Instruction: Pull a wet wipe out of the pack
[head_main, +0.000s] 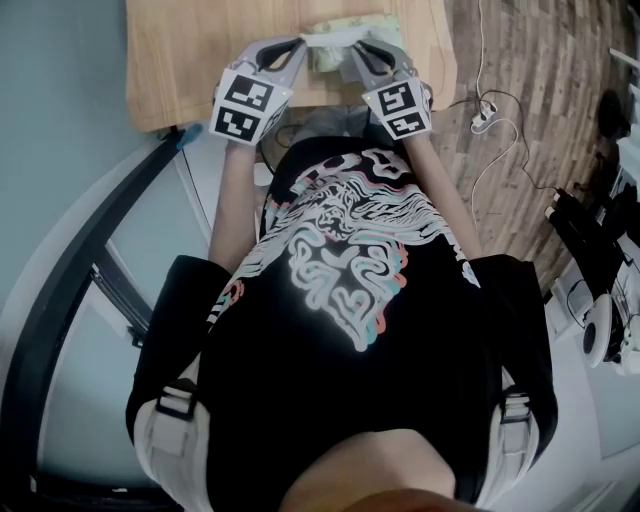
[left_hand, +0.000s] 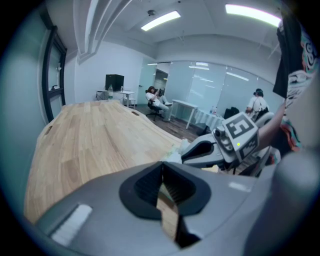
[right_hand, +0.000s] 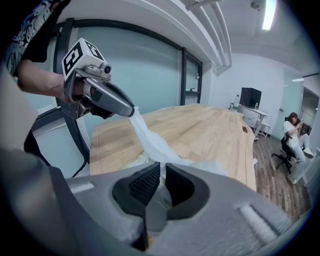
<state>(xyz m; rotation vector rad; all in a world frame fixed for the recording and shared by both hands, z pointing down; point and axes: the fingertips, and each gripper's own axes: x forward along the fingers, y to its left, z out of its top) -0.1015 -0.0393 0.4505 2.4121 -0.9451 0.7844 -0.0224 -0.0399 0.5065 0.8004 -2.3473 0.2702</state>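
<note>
Progress: white wet wipe (right_hand: 150, 141) mostly out of pale-green soft pack (head_main: 348, 24) | your left gripper (right_hand: 132, 112) clamps one end, right gripper (right_hand: 161, 172) pinches the other | left: lift it clear.

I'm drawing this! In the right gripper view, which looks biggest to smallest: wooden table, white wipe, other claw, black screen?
1. The wooden table.
2. The left claw and the white wipe look about alike, so I won't rank them.
3. The black screen, tiny because it's far away.
</note>
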